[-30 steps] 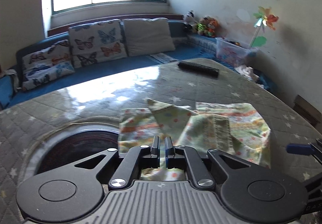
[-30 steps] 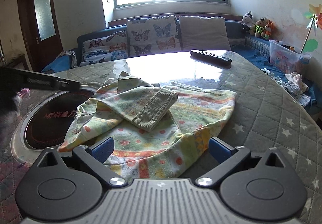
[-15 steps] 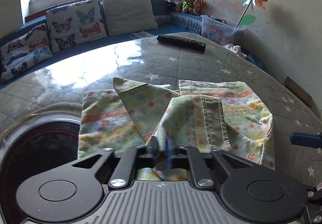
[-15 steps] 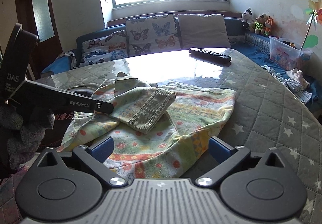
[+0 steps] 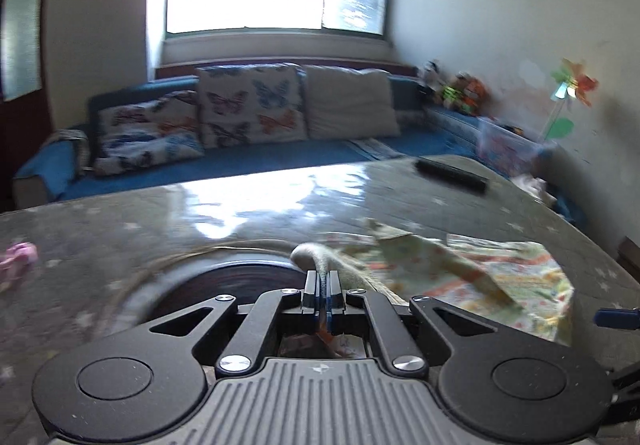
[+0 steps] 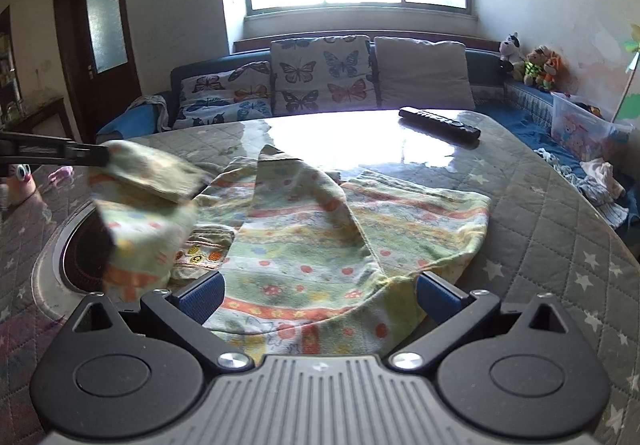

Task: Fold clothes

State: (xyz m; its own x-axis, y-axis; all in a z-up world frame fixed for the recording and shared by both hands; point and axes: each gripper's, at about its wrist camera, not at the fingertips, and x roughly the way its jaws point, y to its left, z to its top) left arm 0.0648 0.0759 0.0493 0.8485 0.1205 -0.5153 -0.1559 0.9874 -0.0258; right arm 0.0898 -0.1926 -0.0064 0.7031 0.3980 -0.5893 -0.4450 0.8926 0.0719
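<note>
A small green garment with coloured stripes and dots lies on the quilted grey table; it also shows at right in the left wrist view. My left gripper is shut on the garment's ribbed cuff. In the right wrist view the left gripper holds that sleeve lifted above the table at far left. My right gripper is open and empty, its blue pads either side of the garment's near hem.
A black remote lies at the table's far side. A round dark cooktop is set into the table under the lifted sleeve. A pink object lies at the left. A blue sofa with cushions stands behind.
My left gripper has pulled the folded sleeve off the garment's middle, up and out to the left over the cooktop. The right gripper stays open at the near hem.
</note>
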